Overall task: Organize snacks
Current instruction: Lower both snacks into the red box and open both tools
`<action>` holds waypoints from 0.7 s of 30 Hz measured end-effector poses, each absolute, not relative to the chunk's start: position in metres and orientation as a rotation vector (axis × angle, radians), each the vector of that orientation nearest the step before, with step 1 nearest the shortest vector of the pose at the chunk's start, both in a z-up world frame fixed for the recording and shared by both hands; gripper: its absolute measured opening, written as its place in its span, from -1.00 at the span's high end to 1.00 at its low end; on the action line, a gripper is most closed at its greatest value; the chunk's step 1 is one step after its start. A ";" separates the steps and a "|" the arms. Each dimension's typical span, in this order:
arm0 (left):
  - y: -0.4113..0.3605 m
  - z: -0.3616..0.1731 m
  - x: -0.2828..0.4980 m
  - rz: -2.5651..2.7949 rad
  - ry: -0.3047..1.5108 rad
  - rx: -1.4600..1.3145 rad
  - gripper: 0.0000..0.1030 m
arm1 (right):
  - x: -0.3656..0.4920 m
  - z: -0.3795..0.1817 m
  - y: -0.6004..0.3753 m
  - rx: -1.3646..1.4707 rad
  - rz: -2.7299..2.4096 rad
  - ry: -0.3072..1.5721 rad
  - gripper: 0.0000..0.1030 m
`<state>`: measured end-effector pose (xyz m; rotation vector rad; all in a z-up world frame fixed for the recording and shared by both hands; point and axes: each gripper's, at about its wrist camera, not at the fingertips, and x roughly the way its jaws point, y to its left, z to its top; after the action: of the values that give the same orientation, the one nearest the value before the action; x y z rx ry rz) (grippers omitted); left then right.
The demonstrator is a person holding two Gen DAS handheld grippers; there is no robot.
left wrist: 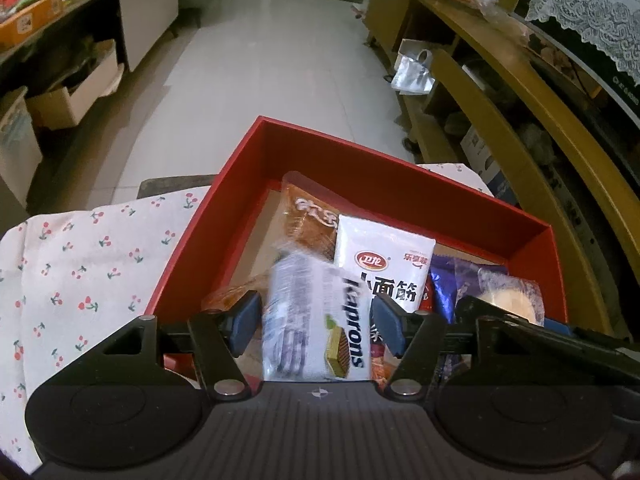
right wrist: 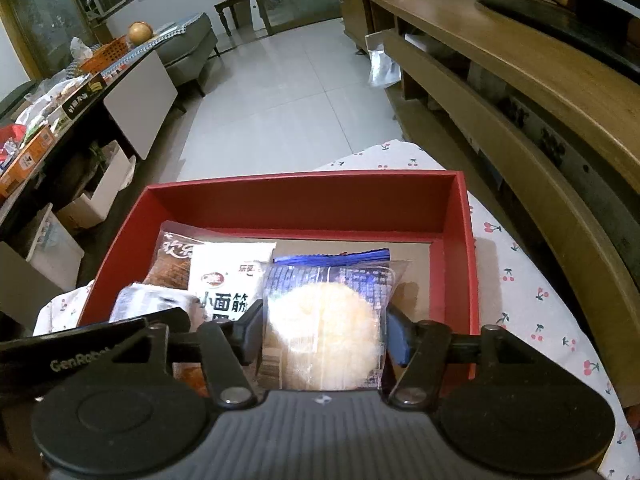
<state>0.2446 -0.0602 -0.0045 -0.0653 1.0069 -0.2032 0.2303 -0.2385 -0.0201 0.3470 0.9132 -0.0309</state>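
Observation:
A red box stands on a cherry-print cloth and holds several snack packs. My left gripper is shut on a white Kaprons wafer pack, held over the box's near side. A white noodle-snack pack and a brown pack lie behind it. My right gripper is shut on a clear pack with a round pale cake, over the box. The white pack and a blue pack lie beyond it.
A long wooden TV bench runs along the right. A dark table loaded with boxes and snacks stands at the left, cardboard boxes under it. Tiled floor lies beyond the box.

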 end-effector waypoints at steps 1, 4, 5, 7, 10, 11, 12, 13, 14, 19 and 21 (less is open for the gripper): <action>-0.059 -0.004 0.245 -0.203 1.005 -0.068 -0.40 | 0.231 -0.019 -0.238 0.346 -0.034 0.912 -0.31; -0.060 -0.001 0.245 -0.202 1.001 -0.070 -0.44 | 0.229 -0.017 -0.238 0.345 -0.036 0.905 -0.33; -0.060 0.000 0.245 -0.204 1.001 -0.072 -0.44 | 0.228 -0.016 -0.238 0.341 -0.037 0.902 -0.34; -0.059 0.002 0.243 -0.208 0.997 -0.078 -0.49 | 0.227 -0.014 -0.237 0.332 -0.038 0.892 -0.35; -0.057 0.009 0.240 -0.211 0.982 -0.092 -0.54 | 0.225 -0.010 -0.238 0.332 -0.026 0.871 -0.44; -0.056 0.011 0.239 -0.213 0.978 -0.096 -0.55 | 0.224 -0.009 -0.238 0.337 -0.024 0.866 -0.47; -0.056 0.013 0.239 -0.216 0.976 -0.101 -0.56 | 0.224 -0.007 -0.239 0.342 -0.021 0.863 -0.48; -0.056 0.014 0.238 -0.218 0.973 -0.106 -0.57 | 0.224 -0.006 -0.239 0.344 -0.023 0.860 -0.49; -0.056 0.015 0.238 -0.219 0.970 -0.108 -0.58 | 0.224 -0.005 -0.238 0.342 -0.025 0.858 -0.50; -0.054 0.017 0.233 -0.221 0.968 -0.113 -0.59 | 0.221 -0.001 -0.238 0.323 -0.033 0.840 -0.50; -0.054 0.017 0.231 -0.222 0.968 -0.112 -0.60 | 0.219 0.004 -0.240 0.330 -0.036 0.819 -0.50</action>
<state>0.2312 -0.0537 0.0172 -0.1120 0.9680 -0.2217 0.2186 -0.2400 0.0037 0.3299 0.8195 -0.0361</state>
